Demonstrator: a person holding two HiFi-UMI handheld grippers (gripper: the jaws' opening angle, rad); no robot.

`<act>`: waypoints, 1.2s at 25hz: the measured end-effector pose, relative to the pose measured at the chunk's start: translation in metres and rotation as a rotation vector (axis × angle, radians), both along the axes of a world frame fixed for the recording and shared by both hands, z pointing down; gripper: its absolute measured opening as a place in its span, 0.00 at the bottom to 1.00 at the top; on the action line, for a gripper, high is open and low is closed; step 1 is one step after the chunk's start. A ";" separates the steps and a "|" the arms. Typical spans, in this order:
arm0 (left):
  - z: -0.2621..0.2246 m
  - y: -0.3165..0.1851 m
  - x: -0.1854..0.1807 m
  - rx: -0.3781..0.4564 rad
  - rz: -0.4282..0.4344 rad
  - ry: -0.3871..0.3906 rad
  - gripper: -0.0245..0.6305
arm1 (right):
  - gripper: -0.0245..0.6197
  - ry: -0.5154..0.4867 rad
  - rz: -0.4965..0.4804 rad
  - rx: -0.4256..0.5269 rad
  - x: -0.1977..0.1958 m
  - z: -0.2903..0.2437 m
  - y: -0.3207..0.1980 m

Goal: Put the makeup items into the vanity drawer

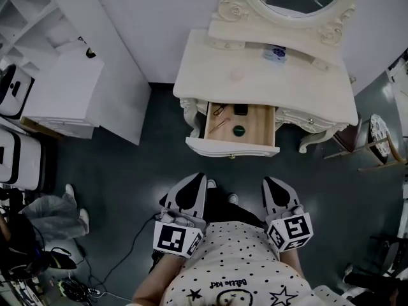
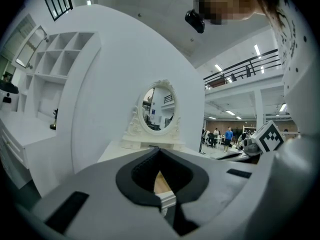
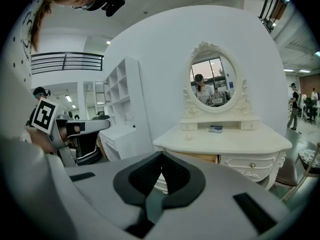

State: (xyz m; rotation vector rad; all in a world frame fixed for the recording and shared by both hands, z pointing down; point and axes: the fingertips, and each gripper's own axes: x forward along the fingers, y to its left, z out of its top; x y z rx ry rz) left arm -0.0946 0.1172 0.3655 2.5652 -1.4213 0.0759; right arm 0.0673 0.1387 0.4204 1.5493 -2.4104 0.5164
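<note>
While the left gripper [image 1: 193,182] and right gripper [image 1: 273,185] both have fingers pressed together, empty, the open drawer [image 1: 233,148] well ahead of the fingertips holds a green pot [image 1: 238,131]; a small jar [image 1: 275,51] stands beyond on the vanity [image 1: 299,89].

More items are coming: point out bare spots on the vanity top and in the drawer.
Top: bare across its right half and left of the small pink item; only the blue item sits on the shelf behind. Drawer: right third is bare wood; left and middle are crowded with sticks, a black item and a round jar.
</note>
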 end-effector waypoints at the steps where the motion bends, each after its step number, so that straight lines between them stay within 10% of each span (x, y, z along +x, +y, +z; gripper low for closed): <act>1: -0.002 -0.008 -0.004 0.005 0.002 0.000 0.05 | 0.05 -0.001 0.010 0.002 -0.002 -0.002 -0.007; 12: -0.009 -0.070 -0.039 0.011 0.067 -0.014 0.05 | 0.05 -0.022 0.053 0.012 -0.047 -0.008 -0.065; 30: -0.007 -0.142 0.005 0.001 0.051 -0.011 0.05 | 0.05 -0.047 0.049 -0.015 -0.001 -0.001 -0.146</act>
